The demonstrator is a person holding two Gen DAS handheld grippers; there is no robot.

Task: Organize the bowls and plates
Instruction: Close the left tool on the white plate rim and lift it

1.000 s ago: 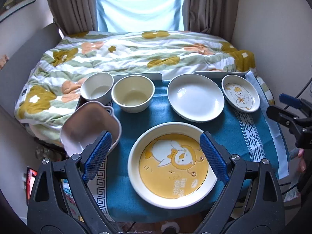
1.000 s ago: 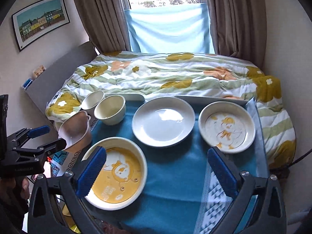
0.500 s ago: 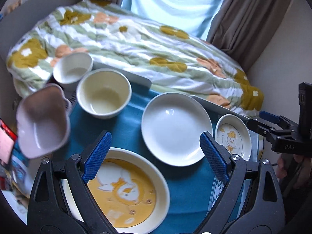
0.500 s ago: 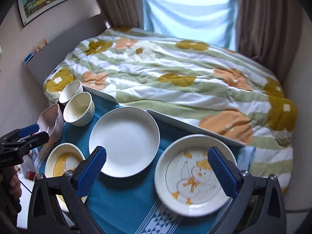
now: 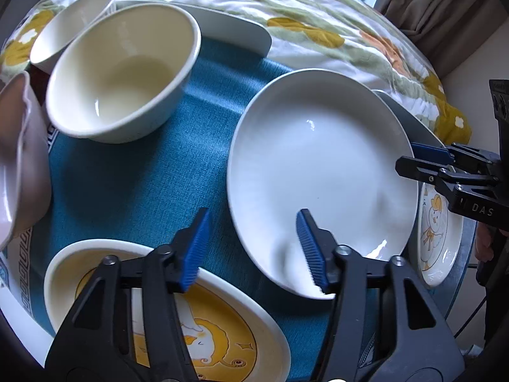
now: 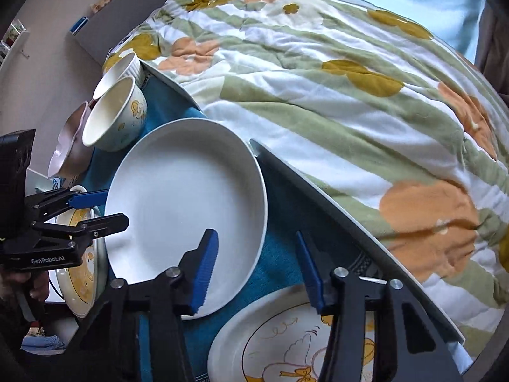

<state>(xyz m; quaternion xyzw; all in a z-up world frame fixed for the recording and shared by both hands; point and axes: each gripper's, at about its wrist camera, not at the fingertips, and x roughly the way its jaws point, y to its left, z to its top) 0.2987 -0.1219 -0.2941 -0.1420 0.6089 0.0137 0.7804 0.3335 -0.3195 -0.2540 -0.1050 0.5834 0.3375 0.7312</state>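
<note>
A plain white plate (image 5: 321, 172) lies in the middle of the teal cloth (image 5: 136, 178); it also shows in the right wrist view (image 6: 187, 203). My left gripper (image 5: 254, 248) is open, its jaws straddling the plate's near-left rim. My right gripper (image 6: 257, 270) is open, straddling the plate's right rim. A yellow duck plate (image 5: 165, 315) lies under the left gripper. A small white duck plate (image 6: 286, 340) lies under the right gripper. A cream bowl (image 5: 124, 73), a small white bowl (image 5: 70, 25) and a pink bowl (image 5: 19, 156) stand at the left.
A bed with a floral quilt (image 6: 334, 89) lies just beyond the table's far edge (image 6: 334, 207). A grey headboard (image 6: 127, 22) and wall are at the far left. Curtains (image 5: 445, 9) hang at the back right.
Both grippers have moved down and in towards the white plate, one from each side, and their jaws have narrowed. The dishes have not moved.
</note>
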